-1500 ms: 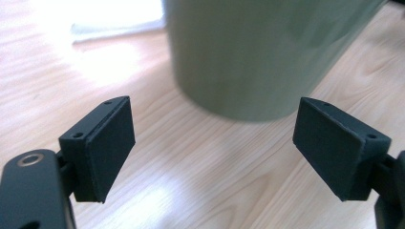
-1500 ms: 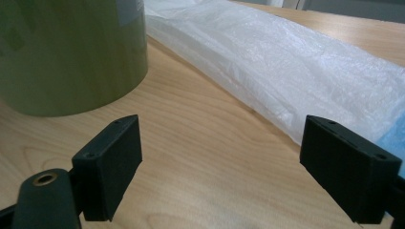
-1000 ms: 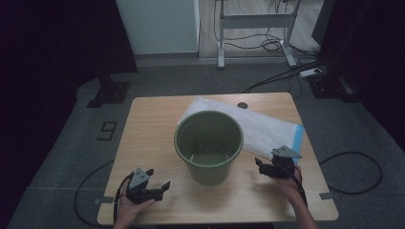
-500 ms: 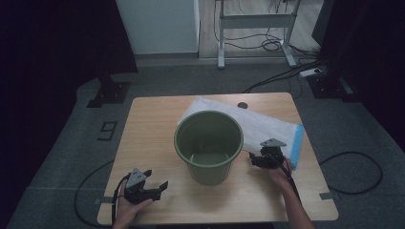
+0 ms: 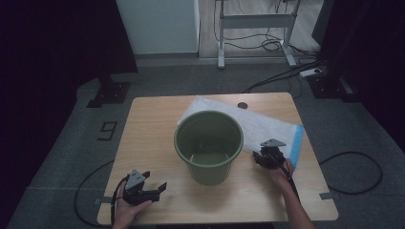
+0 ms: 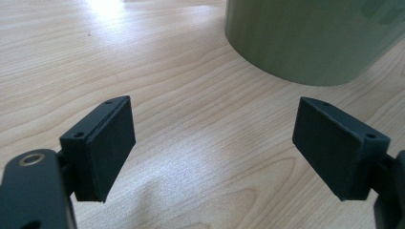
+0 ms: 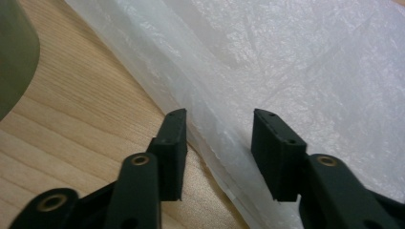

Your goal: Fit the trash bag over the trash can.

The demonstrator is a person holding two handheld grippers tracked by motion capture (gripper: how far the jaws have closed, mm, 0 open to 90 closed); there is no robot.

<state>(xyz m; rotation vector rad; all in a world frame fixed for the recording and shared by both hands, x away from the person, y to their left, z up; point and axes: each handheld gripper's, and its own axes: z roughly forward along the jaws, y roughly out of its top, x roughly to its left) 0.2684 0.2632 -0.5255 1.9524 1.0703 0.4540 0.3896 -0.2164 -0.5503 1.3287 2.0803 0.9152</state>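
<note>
The plastic bag (image 7: 296,71) lies flat on the table (image 5: 153,124), partly behind the green bucket (image 5: 208,145). It looks light, thin and slippery, best pinched at its near edge. The right gripper (image 7: 217,143) straddles that edge, its jaws just closing, not yet pressing. The left gripper (image 6: 210,152) rests wide open, holding nothing. The bucket crowds the bag's left side.

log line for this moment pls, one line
right gripper: jaws just closing astride edge of plastic bag, not yet pinched | left gripper: open over table | green bucket: upright, partly on bag
</note>
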